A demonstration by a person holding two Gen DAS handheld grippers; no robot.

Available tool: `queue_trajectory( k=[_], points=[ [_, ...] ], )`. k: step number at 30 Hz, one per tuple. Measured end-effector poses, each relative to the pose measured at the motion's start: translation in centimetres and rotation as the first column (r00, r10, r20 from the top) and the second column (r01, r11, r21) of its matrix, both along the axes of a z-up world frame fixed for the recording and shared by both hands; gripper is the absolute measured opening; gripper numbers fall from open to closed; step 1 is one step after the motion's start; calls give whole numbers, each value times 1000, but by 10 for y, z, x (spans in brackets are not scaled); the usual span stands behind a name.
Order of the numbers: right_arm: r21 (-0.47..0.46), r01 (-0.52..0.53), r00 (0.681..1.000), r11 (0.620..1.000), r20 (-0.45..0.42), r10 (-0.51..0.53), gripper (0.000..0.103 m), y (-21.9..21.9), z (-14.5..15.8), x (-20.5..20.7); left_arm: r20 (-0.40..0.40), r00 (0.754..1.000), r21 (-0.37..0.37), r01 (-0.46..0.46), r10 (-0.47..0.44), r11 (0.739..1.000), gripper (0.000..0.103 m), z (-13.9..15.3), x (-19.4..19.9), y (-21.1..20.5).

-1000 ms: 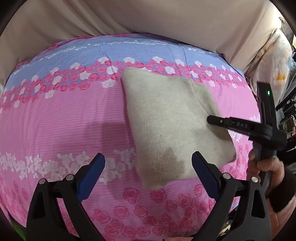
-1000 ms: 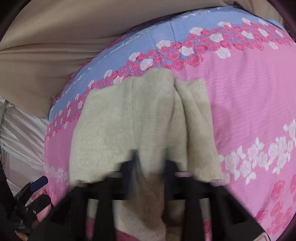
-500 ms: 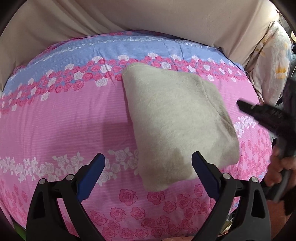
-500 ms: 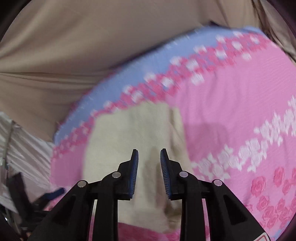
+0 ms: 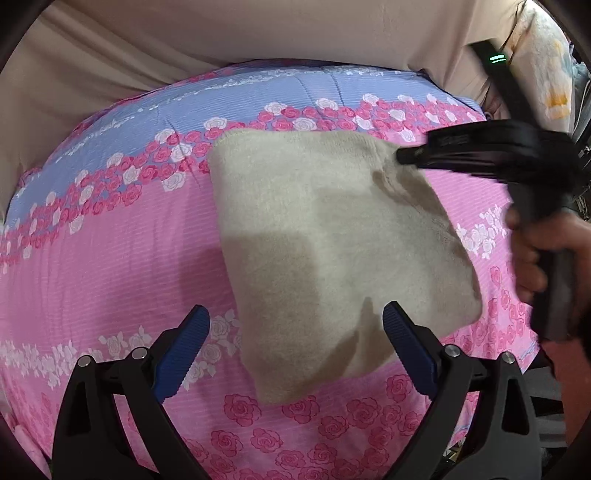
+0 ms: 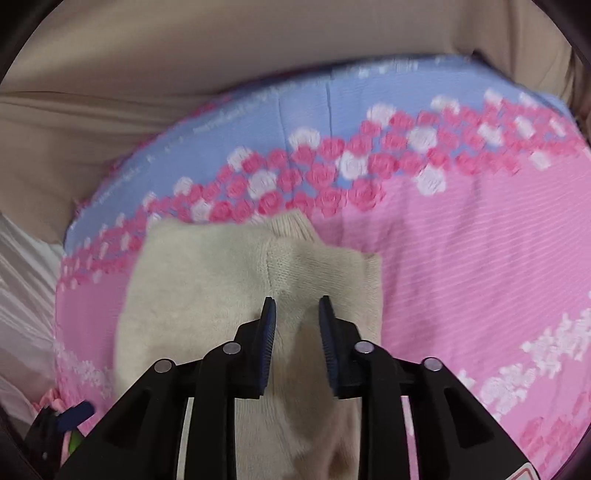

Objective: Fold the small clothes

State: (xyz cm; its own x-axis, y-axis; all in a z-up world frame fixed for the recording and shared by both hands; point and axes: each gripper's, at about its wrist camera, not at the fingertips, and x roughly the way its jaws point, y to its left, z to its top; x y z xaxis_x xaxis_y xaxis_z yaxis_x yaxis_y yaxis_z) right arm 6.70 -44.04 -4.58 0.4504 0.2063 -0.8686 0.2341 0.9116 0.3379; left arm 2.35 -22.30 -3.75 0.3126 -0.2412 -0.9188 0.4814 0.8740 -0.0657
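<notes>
A bed (image 5: 110, 266) covered in a pink and blue rose-print sheet fills both views, with a plain beige cloth (image 5: 258, 33) hanging behind it. On the sheet lies a small cream knitted garment (image 5: 332, 236), folded into a compact, roughly square bundle, with one flap laid over the top as the right wrist view shows. The left claw (image 5: 295, 343) hangs above the near edge of the garment with its fingers spread wide and nothing between them. The right claw (image 6: 297, 332), held in a person's hand (image 5: 539, 254), sits over the far right corner of the bundle; its jaws are opening, with a narrow gap and no cloth pinched between the pads. Judging by the tidy shape, the folding of this piece looks nearly or wholly done. What may be left is a last smoothing of the top flap, or setting the bundle aside. No other clothes show in either view.
</notes>
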Motion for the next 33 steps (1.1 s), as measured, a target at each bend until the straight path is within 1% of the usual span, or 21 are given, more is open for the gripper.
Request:
queue_trajectory(
  k=[1, 2, 5, 6, 7, 9, 12, 13, 14, 15, 16, 18, 20, 21, 23, 24, 25, 26, 28, 30, 33],
  points=[
    [3, 6, 1000, 1000, 18, -6, 38, 0, 8, -17, -6, 1000, -2, -5, 5, 1000, 92, -1, 0, 0],
    [9, 13, 1000, 1000, 24, -13, 38, -1, 12, -36, -10, 1000, -5, -4, 4, 1000, 92, -1, -1, 0],
    [108, 45, 999, 993, -12, -44, 40, 0, 7, -89, -18, 1000, 0, 1, -1, 1000, 93, -3, -3, 2],
    [138, 51, 999, 989, -25, -48, 44, 1, 3, -99, -24, 1000, 0, 2, -2, 1000, 93, -4, -3, 2],
    [168, 63, 998, 984, -40, -57, 52, 5, -2, -112, -30, 1000, -1, 1, -1, 1000, 93, -5, -4, 3],
    [195, 79, 996, 978, -58, -69, 64, 14, -15, -124, -34, 999, -2, 5, -5, 1000, 93, -6, -5, 3],
    [230, 117, 991, 966, -86, -99, 69, 20, -38, -122, -30, 1000, 8, 3, -3, 1000, 93, -7, -7, 4],
    [228, 122, 990, 966, -98, -101, 64, 21, -44, -118, -32, 999, 3, -8, 8, 1000, 93, -6, -7, 7],
    [223, 112, 991, 968, -97, -92, 48, 22, -46, -113, -37, 999, -10, -19, 19, 1000, 93, -6, -7, 11],
    [239, 95, 993, 966, -85, -77, 10, 23, -40, -110, -43, 999, -24, -30, 29, 999, 93, -4, -6, 15],
    [221, 83, 996, 972, -37, -77, 11, 22, -25, -110, -46, 998, -30, -38, 37, 999, 93, -3, -6, 18],
    [128, 32, 997, 991, 69, -41, 10, 24, 17, -115, -44, 998, -37, -51, 49, 998, 93, 1, -5, 23],
    [24, 6, 994, 1000, 107, -9, 10, 26, 39, -117, -32, 998, -41, -62, 61, 997, 93, 3, -6, 28],
    [-24, -7, 996, 1000, 87, 9, 10, 25, 35, -115, -32, 997, -37, -67, 66, 997, 93, 2, -6, 28],
    [-94, -30, 999, 995, -25, 27, 11, 24, -4, -109, -53, 996, -18, -71, 70, 997, 93, -9, -5, 26],
    [-104, -44, 993, 994, -116, 31, 12, 22, -39, -106, -59, 996, -2, -74, 74, 997, 93, -17, -5, 25],
    [-60, -34, 986, 998, -165, 24, 12, 17, -65, -108, -63, 995, 12, -76, 77, 997, 93, -24, -5, 24],
    [-9, -4, 988, 1000, -155, 3, 14, 11, -71, -114, -79, 994, 22, -75, 76, 997, 93, -33, -5, 22],
    [32, 62, 992, 998, -114, -58, 16, 5, -50, -119, -114, 990, 45, -82, 86, 996, 93, -44, -6, 22],
    [20, 93, 996, 996, -22, -92, 21, 6, -12, -124, -101, 990, 38, -90, 93, 995, 93, -42, -9, 24],
    [7, 29, 997, 1000, 68, -29, 24, 18, 25, -113, -77, 992, 32, -98, 101, 995, 93, -36, -11, 24]
  ],
)
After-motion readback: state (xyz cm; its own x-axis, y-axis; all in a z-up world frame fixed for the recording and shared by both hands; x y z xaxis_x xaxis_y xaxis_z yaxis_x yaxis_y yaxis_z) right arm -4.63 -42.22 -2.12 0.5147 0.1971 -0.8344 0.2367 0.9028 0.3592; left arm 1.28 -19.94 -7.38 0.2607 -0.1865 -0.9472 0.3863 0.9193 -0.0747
